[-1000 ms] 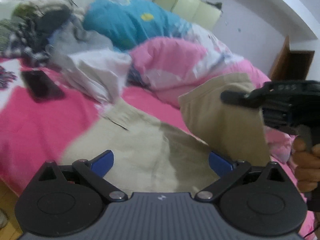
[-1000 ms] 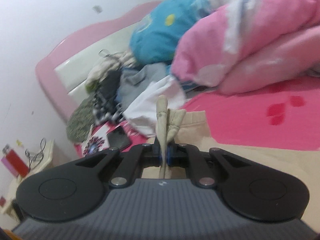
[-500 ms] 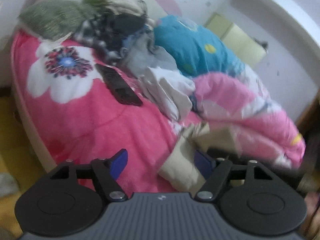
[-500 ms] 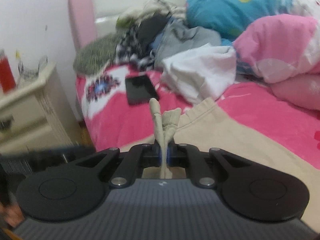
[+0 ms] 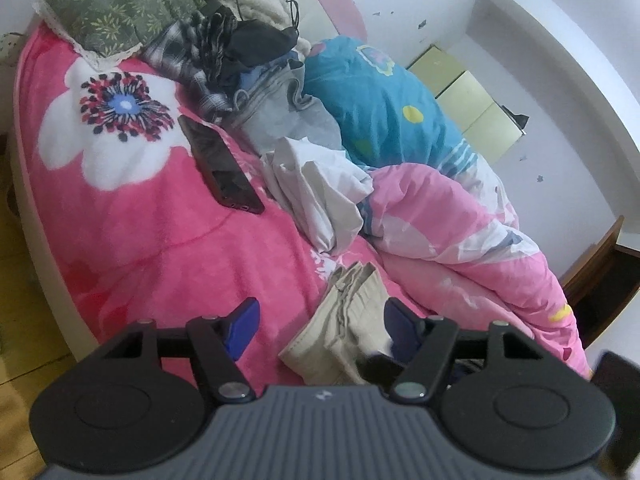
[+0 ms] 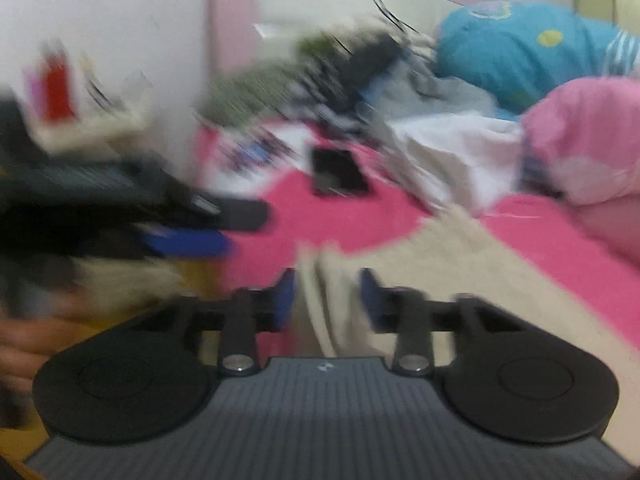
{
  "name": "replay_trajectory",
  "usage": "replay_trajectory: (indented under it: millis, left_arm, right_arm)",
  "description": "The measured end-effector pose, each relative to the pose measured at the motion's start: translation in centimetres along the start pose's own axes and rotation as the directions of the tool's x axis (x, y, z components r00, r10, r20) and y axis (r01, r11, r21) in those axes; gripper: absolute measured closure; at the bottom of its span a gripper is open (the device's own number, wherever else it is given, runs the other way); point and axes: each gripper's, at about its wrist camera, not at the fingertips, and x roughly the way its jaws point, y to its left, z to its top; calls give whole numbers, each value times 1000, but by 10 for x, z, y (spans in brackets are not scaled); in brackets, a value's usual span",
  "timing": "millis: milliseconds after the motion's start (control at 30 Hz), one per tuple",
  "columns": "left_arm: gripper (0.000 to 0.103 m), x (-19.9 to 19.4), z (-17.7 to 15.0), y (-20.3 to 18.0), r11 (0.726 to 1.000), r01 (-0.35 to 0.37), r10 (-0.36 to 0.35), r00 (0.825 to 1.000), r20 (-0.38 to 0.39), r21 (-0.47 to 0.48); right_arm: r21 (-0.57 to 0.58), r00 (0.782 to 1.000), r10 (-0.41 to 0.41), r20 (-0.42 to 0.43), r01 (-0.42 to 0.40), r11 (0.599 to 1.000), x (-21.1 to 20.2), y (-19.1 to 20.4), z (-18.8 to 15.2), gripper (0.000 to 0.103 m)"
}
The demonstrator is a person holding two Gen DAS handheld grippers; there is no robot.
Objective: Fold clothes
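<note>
So my left gripper [image 5: 318,326] is hanging over the pink bedspread [image 5: 132,240] with its jaws spread wide, nothing in them. The beige garment [image 5: 344,332] lies right between the two blue pads, closer to the right one and maybe brushing it, hard to say. From the left wrist view it looks bunched into a narrow folded strip, long axis running from just under the gripper body away toward the pink duvet [image 5: 460,232], its far end pointing up and a bit right.

My right gripper [image 6: 326,294] is parted too, not pinching anything. That view is badly motion-blurred, but the same beige cloth [image 6: 440,264] sits between its pads and spreads out to the right over the bedspread. The left gripper shows there as a dark smear at the left edge, one blue pad [image 6: 188,240] visible.

Count as best I can:
- one beige garment on the go
- one dark phone [image 5: 220,168] lying flat on the bedspread, well apart from the garment
- one crumpled white garment [image 5: 316,196] between phone and duvet
- one grey garment [image 5: 288,120] behind that
- one green patterned pillow [image 5: 104,16] near the head of the bed
- one teal duvet [image 5: 380,100] behind the pink one
- a heap of plaid and black clothes [image 5: 224,44], can't count what's in it
</note>
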Motion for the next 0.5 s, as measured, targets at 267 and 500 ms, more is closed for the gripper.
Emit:
replay_trajectory:
  millis: [267,500]
  left_arm:
    - [37,14,-11,-41,965,-23,38,998,-51,261]
    - [72,33,-37,-70,891,-99,139,989,-58,443]
  right_arm:
    - [221,998,-36,49,24,975,-94,-44,-15,51]
    - [546,898,-435,-66,398,737,-238,-131,-71,53]
